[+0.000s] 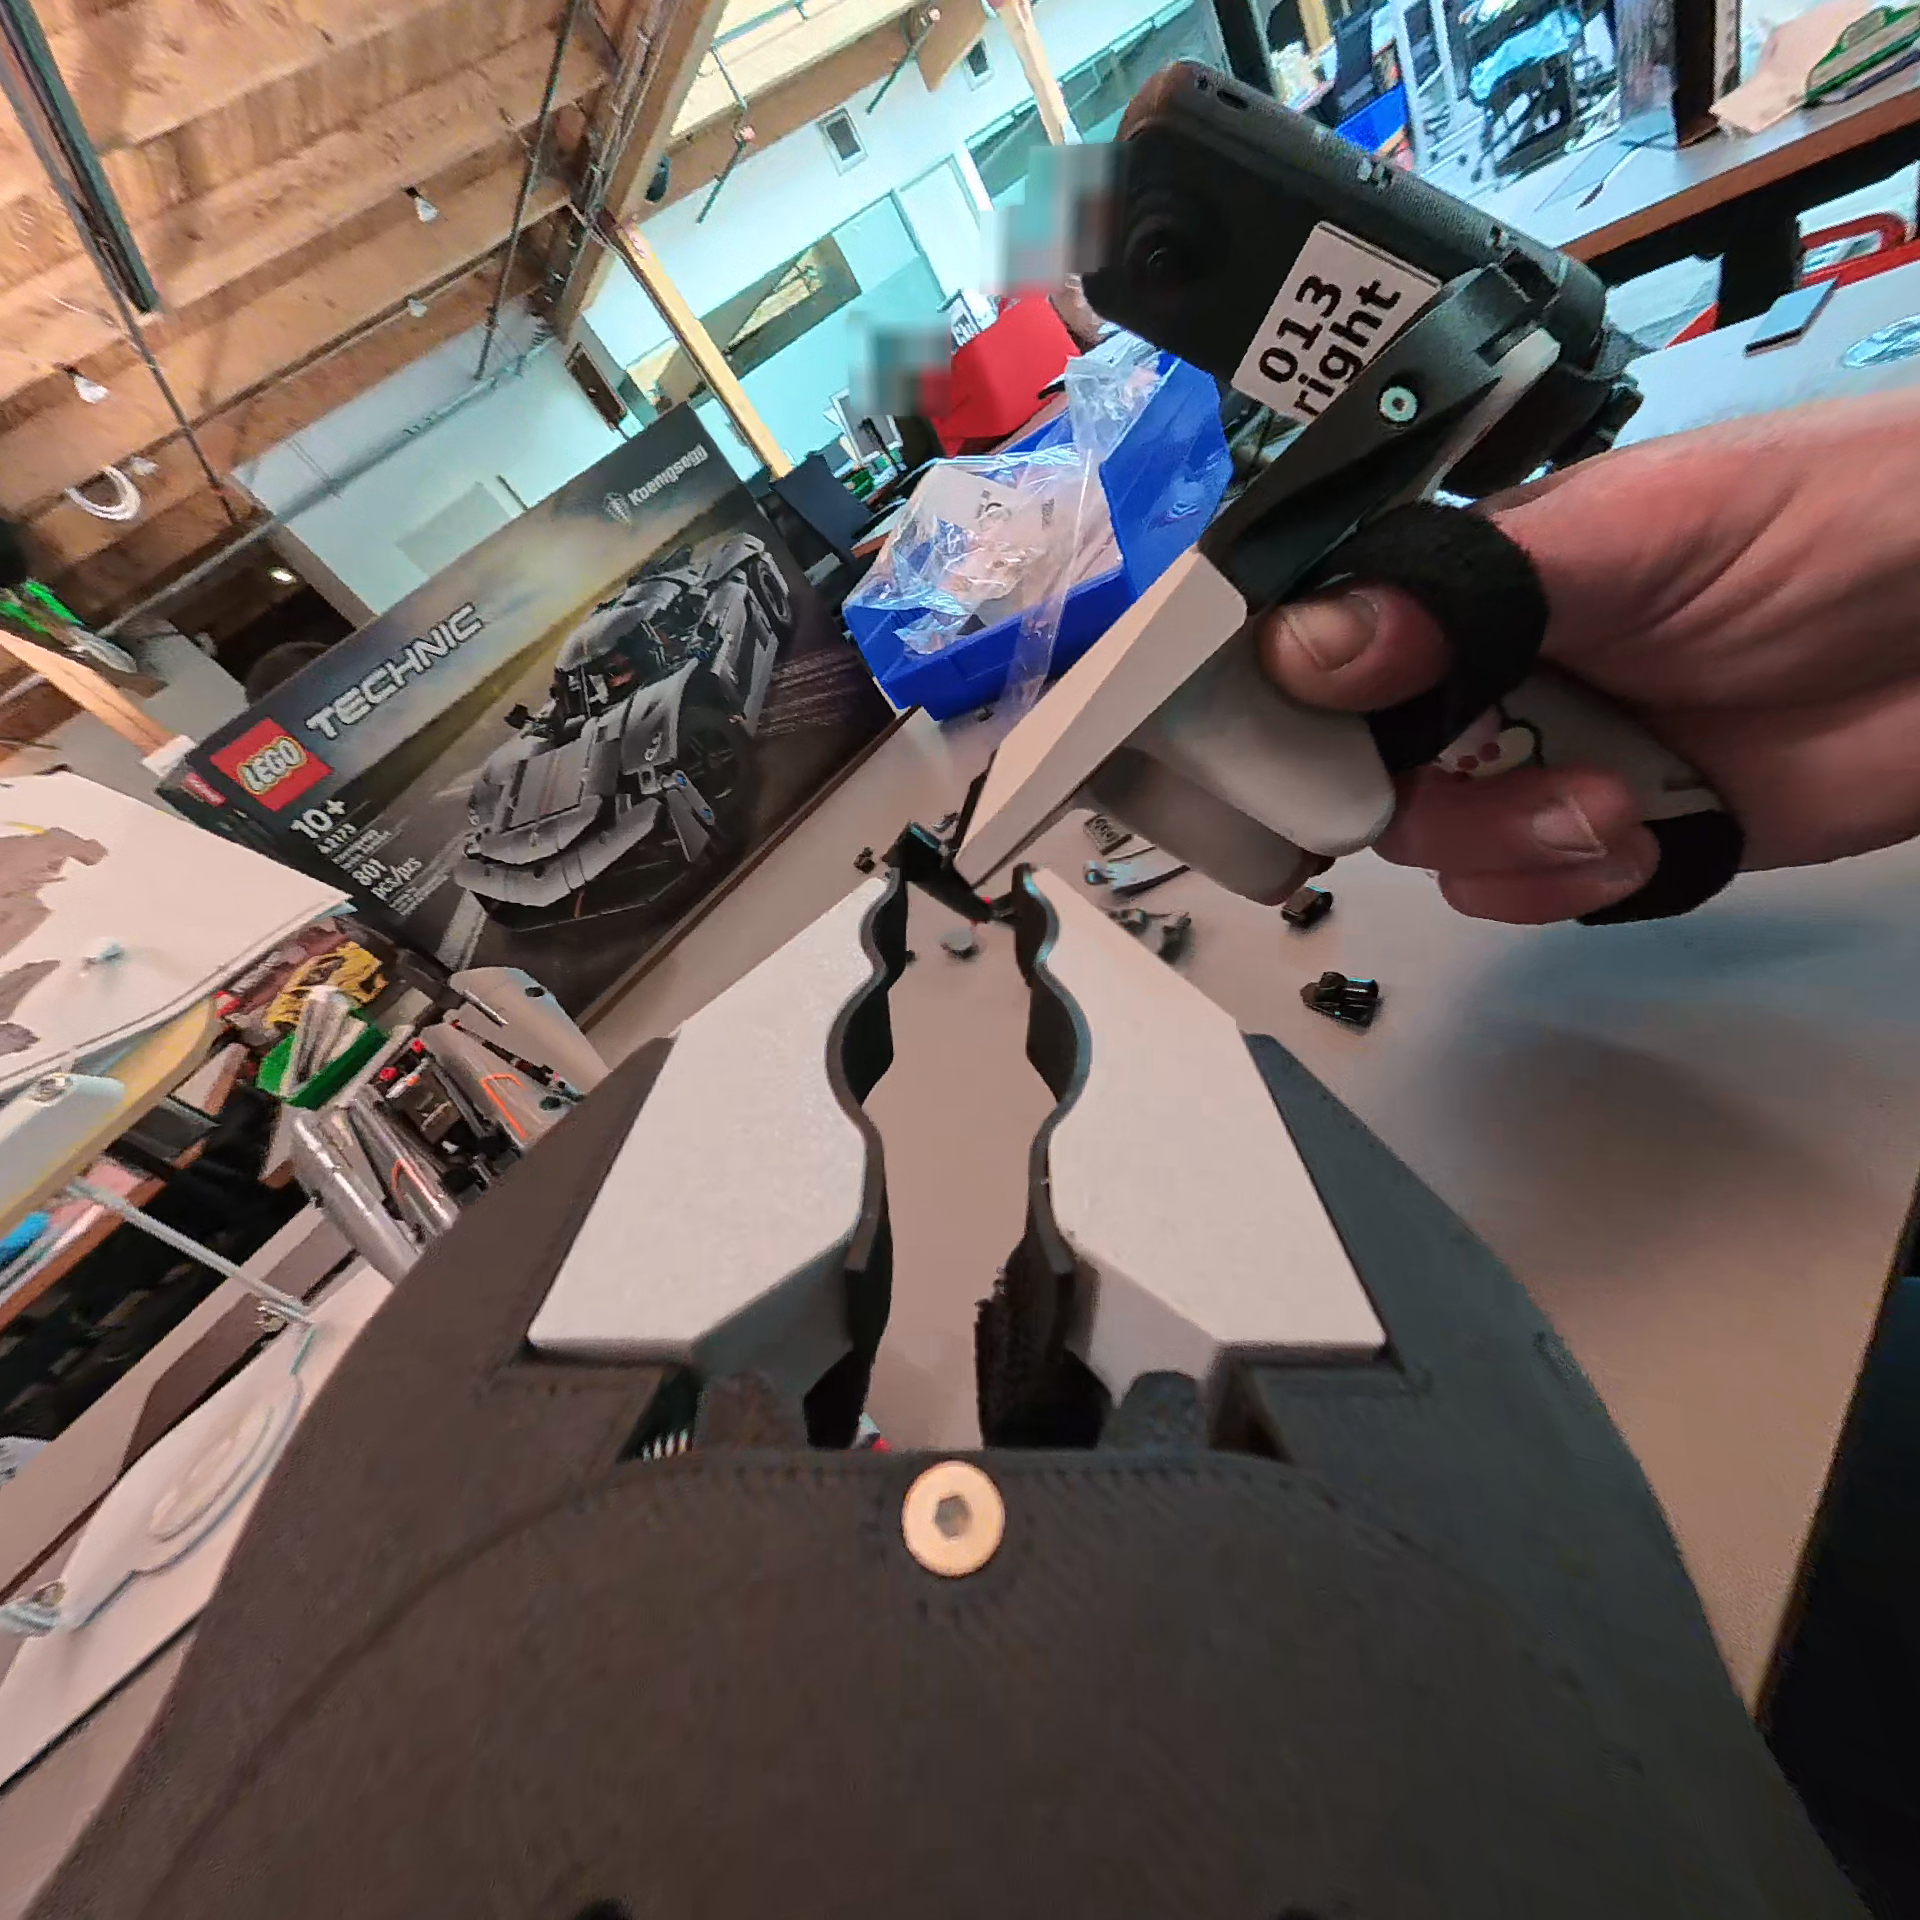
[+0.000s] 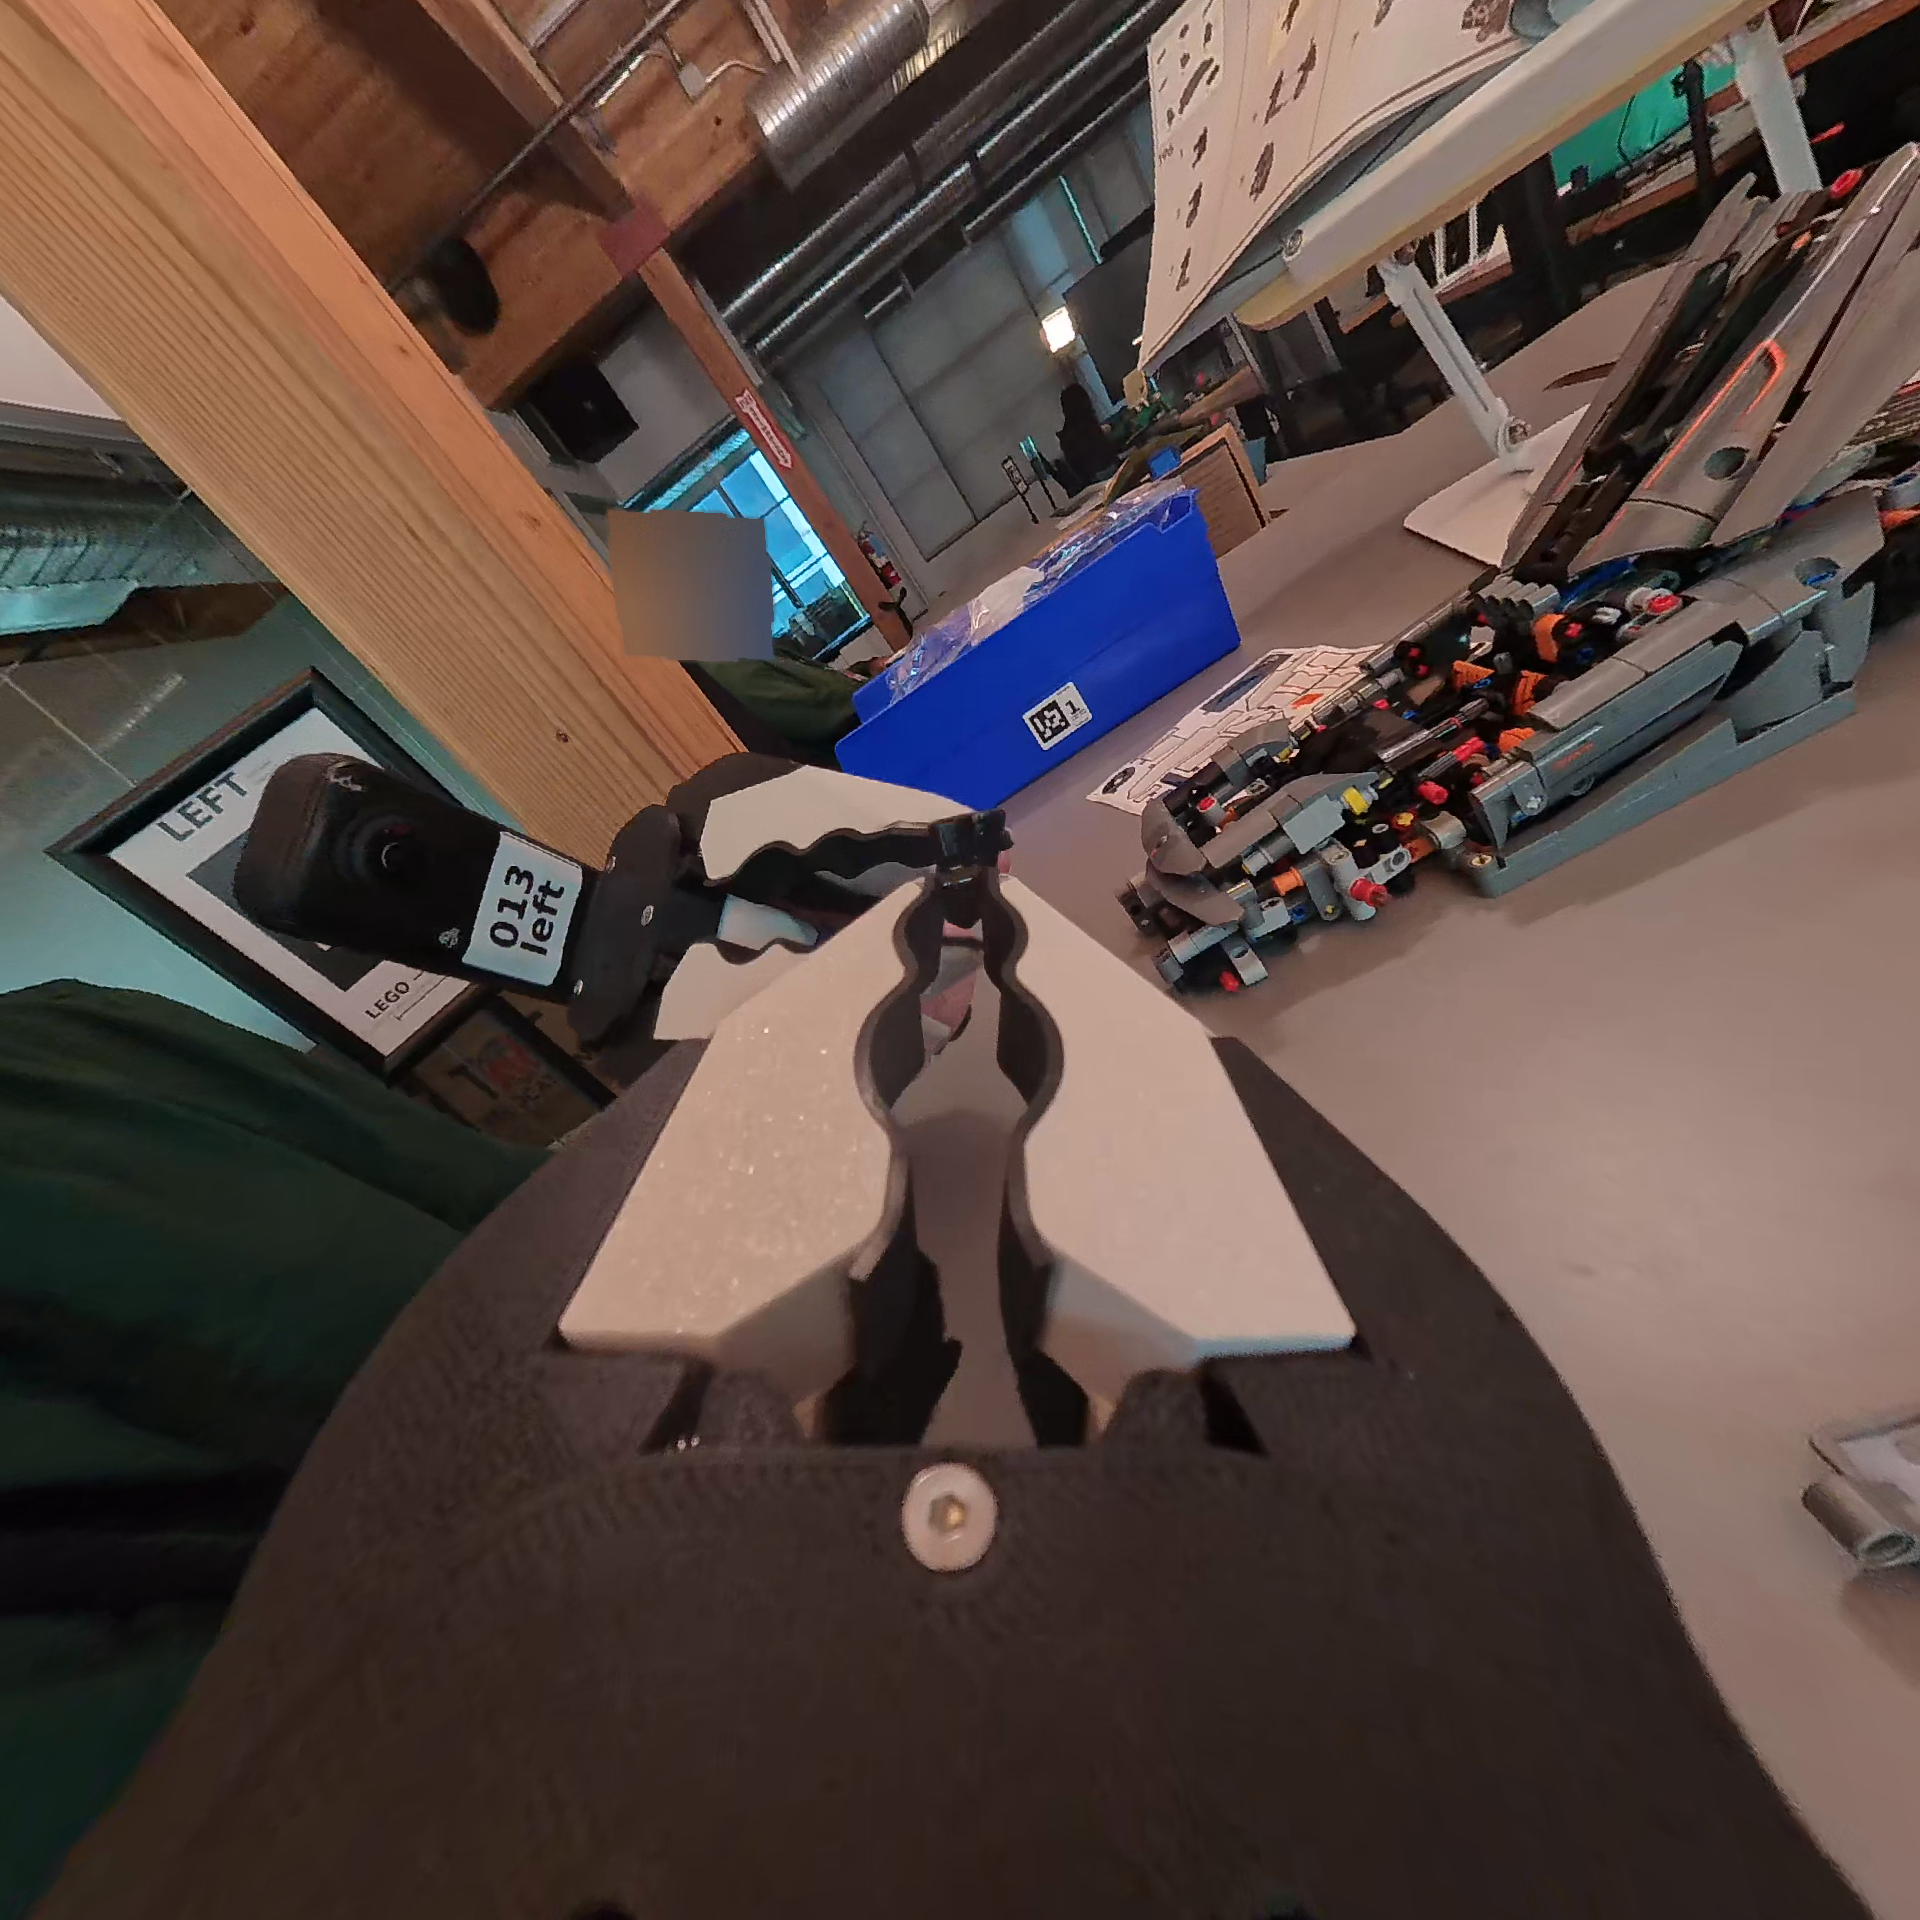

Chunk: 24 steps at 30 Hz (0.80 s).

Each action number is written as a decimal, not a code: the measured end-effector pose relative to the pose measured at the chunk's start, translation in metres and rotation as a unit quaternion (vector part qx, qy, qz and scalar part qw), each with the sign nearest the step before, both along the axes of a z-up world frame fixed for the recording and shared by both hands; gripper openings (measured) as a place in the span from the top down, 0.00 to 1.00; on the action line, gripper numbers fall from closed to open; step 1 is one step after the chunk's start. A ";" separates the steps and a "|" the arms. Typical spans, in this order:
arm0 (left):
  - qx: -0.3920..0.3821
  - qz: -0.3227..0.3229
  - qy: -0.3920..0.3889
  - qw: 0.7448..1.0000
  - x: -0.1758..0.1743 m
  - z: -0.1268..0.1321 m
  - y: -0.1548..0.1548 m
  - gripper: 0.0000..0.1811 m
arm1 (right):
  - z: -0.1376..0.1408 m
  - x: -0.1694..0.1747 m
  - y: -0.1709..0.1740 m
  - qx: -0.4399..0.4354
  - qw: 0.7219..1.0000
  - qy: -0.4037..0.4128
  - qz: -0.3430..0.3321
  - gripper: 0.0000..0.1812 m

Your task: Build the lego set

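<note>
Left wrist view: both grippers pinch one small black piece (image 1: 928, 868), left gripper (image 1: 956, 894) tips partly hiding it

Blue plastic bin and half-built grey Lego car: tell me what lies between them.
A printed paper sheet lies flat on the grey table between bin and car, in the right wrist view.

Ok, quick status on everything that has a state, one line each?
Left hand-held gripper: shut on black piece.
Right hand-held gripper: shut on black piece too.
Blue bin: open, plastic bags inside.
Car model: half-built, rear panel raised.
Manual: open on stand.
Set box: upright.
</note>
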<state>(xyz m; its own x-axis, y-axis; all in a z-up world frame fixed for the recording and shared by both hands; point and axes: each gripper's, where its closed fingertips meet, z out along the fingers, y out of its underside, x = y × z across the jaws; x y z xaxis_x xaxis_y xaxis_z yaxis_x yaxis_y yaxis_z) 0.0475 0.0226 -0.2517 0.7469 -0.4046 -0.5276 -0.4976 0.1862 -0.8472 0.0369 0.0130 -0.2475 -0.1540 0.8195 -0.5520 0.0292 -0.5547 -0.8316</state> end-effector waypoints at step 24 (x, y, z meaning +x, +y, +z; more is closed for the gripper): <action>0.056 -0.007 0.161 0.985 0.002 0.003 0.002 0.92 | 0.000 0.000 -0.002 0.013 1.000 -0.012 0.023 0.97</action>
